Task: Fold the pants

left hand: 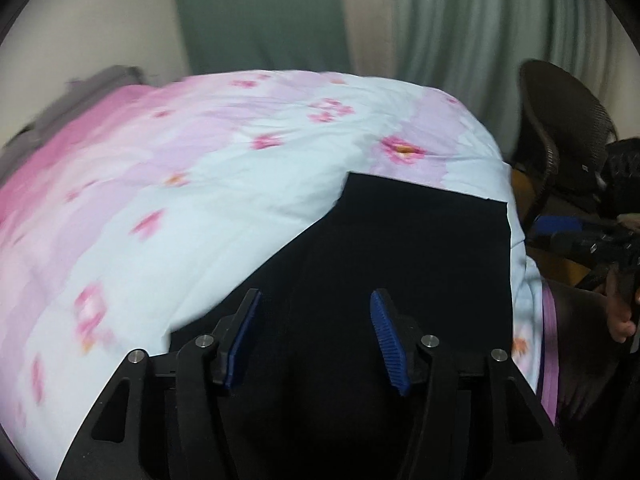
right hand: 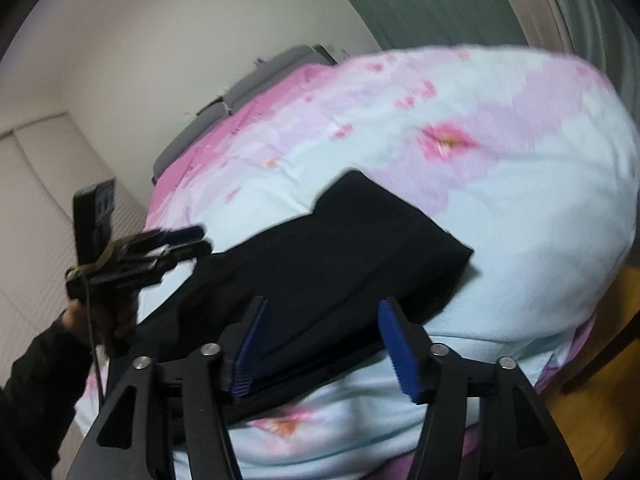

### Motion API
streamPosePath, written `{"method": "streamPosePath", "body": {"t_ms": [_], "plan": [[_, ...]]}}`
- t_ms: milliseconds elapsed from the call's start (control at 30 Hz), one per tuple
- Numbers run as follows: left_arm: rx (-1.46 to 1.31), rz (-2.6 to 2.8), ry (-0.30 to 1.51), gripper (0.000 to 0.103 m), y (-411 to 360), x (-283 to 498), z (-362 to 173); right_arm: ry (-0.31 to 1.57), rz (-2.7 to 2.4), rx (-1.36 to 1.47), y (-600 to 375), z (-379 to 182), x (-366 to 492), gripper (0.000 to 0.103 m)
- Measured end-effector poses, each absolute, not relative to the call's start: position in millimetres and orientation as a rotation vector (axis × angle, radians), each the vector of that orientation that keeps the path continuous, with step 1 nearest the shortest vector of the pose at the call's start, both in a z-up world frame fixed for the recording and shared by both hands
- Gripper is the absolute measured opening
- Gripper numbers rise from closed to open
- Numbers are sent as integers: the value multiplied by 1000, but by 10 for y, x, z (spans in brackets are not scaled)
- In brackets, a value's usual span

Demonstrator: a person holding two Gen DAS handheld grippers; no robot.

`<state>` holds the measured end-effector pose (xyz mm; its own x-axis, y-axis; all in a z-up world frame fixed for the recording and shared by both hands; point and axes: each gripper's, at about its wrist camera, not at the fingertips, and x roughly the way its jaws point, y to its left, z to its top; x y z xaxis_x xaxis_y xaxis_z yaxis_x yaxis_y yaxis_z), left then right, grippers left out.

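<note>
Black pants (left hand: 404, 248) lie folded flat on a floral quilt, near the bed's right edge; they also show in the right wrist view (right hand: 340, 256). My left gripper (left hand: 316, 300) is open and empty, hovering above the pants' near end. My right gripper (right hand: 324, 306) is open and empty above the pants' near edge. The left gripper also shows in the right wrist view (right hand: 192, 240), raised beside the pants' left end. The right gripper shows in the left wrist view (left hand: 560, 232), off the bed's right side.
The bed carries a pink, lilac and pale blue floral quilt (left hand: 200, 184) (right hand: 520, 200). A dark wicker chair (left hand: 560, 128) stands right of the bed. Green curtains (left hand: 480, 20) hang behind. A grey headboard (right hand: 248, 84) is at the far end. Wooden floor (right hand: 600, 360) lies to the right.
</note>
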<state>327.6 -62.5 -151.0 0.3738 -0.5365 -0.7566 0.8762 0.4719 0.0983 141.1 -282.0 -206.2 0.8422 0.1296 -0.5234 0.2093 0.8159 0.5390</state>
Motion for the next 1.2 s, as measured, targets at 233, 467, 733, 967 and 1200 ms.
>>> {"method": "streamPosePath", "body": {"t_ms": [233, 467, 733, 967, 1200], "plan": [[368, -619, 792, 61, 393, 2745, -1476, 524, 30, 472, -2350, -1647, 1260, 73], [206, -201, 795, 64, 1509, 2199, -1537, 538, 204, 295, -1703, -1386, 1458, 73], [-214, 184, 803, 64, 2483, 1705, -1797, 519, 560, -53, -598, -991, 2110, 73], [-494, 320, 775, 65, 2663, 1438, -2039, 592, 961, -359, 442, -847, 2836, 74], [-712, 378, 746, 65, 2655, 1375, -2140, 792, 1184, -587, 1250, -1077, 3622, 74]]}}
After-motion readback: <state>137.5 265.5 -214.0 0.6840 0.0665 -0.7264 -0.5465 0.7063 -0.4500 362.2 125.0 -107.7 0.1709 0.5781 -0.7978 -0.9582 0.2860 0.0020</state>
